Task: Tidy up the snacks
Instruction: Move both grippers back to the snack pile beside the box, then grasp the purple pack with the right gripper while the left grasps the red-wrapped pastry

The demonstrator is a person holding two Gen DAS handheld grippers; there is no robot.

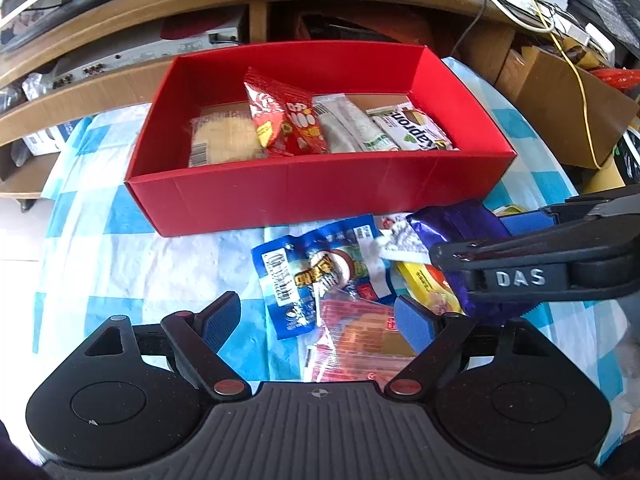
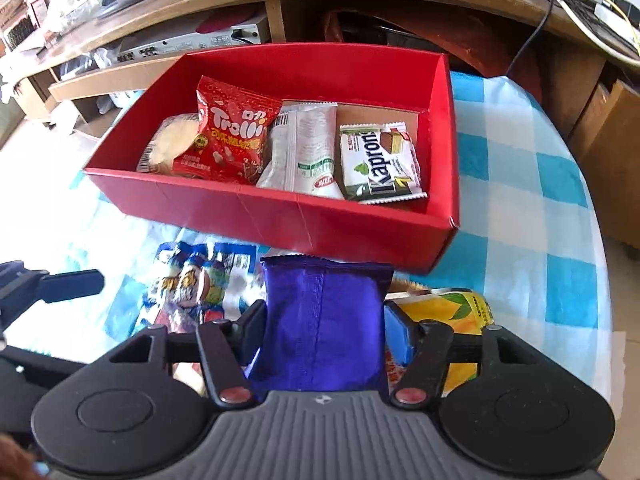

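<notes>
Background: wooden shelving [image 2: 280,8] with electronics and tangled cables runs behind the bench.
Bench: covered by a blue-and-white checked cloth [image 2: 520,152].
Red box [image 1: 320,196]: open-topped, at 12 o'clock from both hand-held grippers, resting on the cloth.
Box contents: pale wrapped biscuit [image 2: 166,148] at the left end, then a red Trolli bag [image 2: 228,140], a white pouch [image 2: 308,148], and a Kapron wafer pack [image 2: 380,164] at the right end.
Loose pile: on the cloth just in front of the box's near wall.
Right hand-held gripper [image 2: 322,328]: clenched on a purple snack bag [image 2: 324,320], pads pressing both its sides; the bag stands up at 12 o'clock between the fingers, its top edge just short of the box wall.
Yellow pack [image 2: 452,308]: at 2 o'clock from the right hand-held gripper, lying on the pile.
Left hand-held gripper [image 1: 318,320]: released, jaws spread wide, pads touching nothing.
Blue packet [image 1: 316,272]: at 12 o'clock from the left hand-held gripper, flat on the cloth.
Pink-orange wrapper [image 1: 356,340]: directly between the left fingers, below them.
</notes>
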